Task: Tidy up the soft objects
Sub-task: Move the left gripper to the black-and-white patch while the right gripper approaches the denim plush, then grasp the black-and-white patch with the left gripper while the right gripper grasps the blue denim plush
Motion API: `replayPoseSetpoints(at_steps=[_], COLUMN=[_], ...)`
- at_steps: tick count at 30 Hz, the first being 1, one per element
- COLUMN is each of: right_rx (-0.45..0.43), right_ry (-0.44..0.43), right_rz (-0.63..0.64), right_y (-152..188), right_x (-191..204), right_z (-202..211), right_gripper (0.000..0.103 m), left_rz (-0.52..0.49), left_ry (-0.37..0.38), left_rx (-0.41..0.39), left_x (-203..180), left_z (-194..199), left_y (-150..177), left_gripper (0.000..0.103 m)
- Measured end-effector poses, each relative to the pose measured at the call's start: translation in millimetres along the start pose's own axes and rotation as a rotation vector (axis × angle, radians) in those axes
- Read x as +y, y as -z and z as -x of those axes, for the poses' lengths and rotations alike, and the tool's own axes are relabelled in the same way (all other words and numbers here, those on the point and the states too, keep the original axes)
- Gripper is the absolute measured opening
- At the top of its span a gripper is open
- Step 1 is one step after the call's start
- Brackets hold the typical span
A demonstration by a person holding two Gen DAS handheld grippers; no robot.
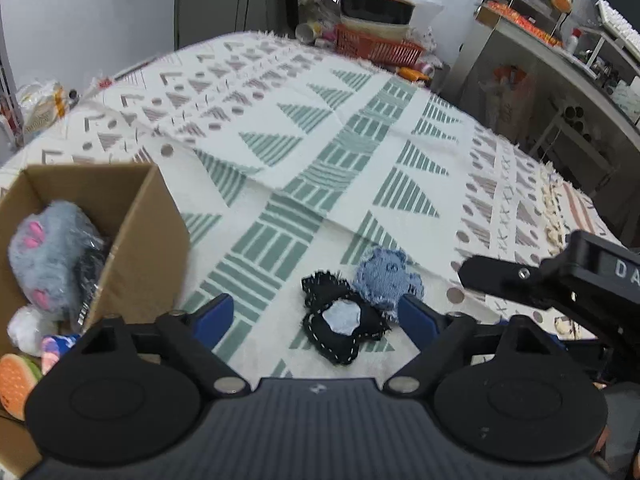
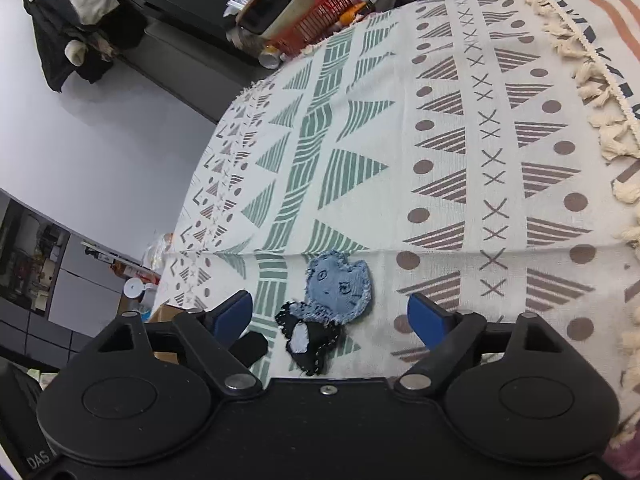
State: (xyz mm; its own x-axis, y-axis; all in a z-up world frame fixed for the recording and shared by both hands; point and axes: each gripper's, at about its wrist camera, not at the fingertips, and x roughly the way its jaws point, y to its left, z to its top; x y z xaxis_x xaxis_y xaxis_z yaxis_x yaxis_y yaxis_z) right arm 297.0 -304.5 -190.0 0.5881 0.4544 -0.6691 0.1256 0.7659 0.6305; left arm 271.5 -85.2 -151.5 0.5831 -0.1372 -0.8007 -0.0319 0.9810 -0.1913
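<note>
A black stitched fabric toy with a pale patch [image 1: 344, 330] [image 2: 308, 338] lies on the patterned cloth, touching a blue denim fabric toy [image 1: 386, 278] [image 2: 340, 286]. My left gripper [image 1: 316, 314] is open, its blue pads either side of the black toy. My right gripper [image 2: 332, 312] is open too, with both toys between its fingers; its black body [image 1: 560, 284] shows at the right of the left wrist view. A cardboard box [image 1: 132, 240] at the left holds a grey plush with pink paws [image 1: 48, 252] and other soft toys.
The table is covered by a white cloth with green and brown patterns [image 1: 320, 140]. At its far edge stand an orange basket [image 1: 376, 46] and stacked containers [image 1: 380, 8]. Shelving [image 1: 560, 60] stands to the right. A tasselled cloth edge [image 2: 592, 80] runs along the right.
</note>
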Motion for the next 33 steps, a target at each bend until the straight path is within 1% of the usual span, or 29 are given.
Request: replayPoseSetpoints(at_steps=[4,6,11,16,23,24,25,26,27,28,29,30,33], right_rx=[0.035,0.049,0.081,0.096,0.081,0.081,0.08,0.079,0.078,0.076,0.075,0.073,0.069], right_ry=[-0.005,-0.002,0.0,-0.002,-0.01,-0.011,-0.01,-0.009,-0.008,-0.007,-0.005,-0.003,0.008], right_rz=[-0.014,-0.014,-0.026,-0.039,0.029,0.039,0.049,0.057,0.067,0.075,0.084,0.094,0.126], right_y=[-2.8,-2.8,-5.7,-8.7,-10.9,-10.8,-10.7,-10.4,-9.7,-9.2,-8.7,-8.0,-5.4], right_x=[-5.3,-7.1,-14.0,-21.4,-14.8,-13.6,-12.3,-11.4,-10.6,-9.7,-8.6,-7.5,-3.2], right_z=[-14.8,-21.4,-37.2,-50.2,-61.3,-62.0,-63.1,-63.7,-64.3,-65.1,-65.7,-65.9,-66.4], right_gripper=[0.075,0.075,0.071,0.068,0.068,0.068,0.068,0.068,0.068,0.069,0.069,0.069,0.069], left_rz=[0.04,0.05,0.07,0.068,0.031,0.032,0.03,0.031,0.034,0.038,0.046,0.056,0.052], left_ry=[-0.006,-0.014,0.014,0.022,0.022,0.027,0.035,0.049,0.062,0.078,0.103,0.122,0.126], left_rx=[0.043,0.057,0.094,0.117,0.096,0.096,0.095,0.096,0.097,0.1,0.109,0.119,0.118], left_x=[4.2,6.0,5.7,2.9,-4.5,-5.3,-6.2,-6.9,-7.5,-8.0,-8.0,-7.8,-7.9], left_z=[-16.3,-23.1,-37.2,-50.3,-60.6,-60.8,-61.0,-61.0,-61.1,-61.2,-61.7,-62.4,-60.6], left_y=[1.9,2.8,3.3,4.0,3.8,3.2,2.8,2.5,2.5,2.5,2.5,2.6,3.8], left_gripper=[0.06,0.059,0.059,0.059,0.059,0.057,0.05,0.047,0.04,0.031,0.027,0.024,0.022])
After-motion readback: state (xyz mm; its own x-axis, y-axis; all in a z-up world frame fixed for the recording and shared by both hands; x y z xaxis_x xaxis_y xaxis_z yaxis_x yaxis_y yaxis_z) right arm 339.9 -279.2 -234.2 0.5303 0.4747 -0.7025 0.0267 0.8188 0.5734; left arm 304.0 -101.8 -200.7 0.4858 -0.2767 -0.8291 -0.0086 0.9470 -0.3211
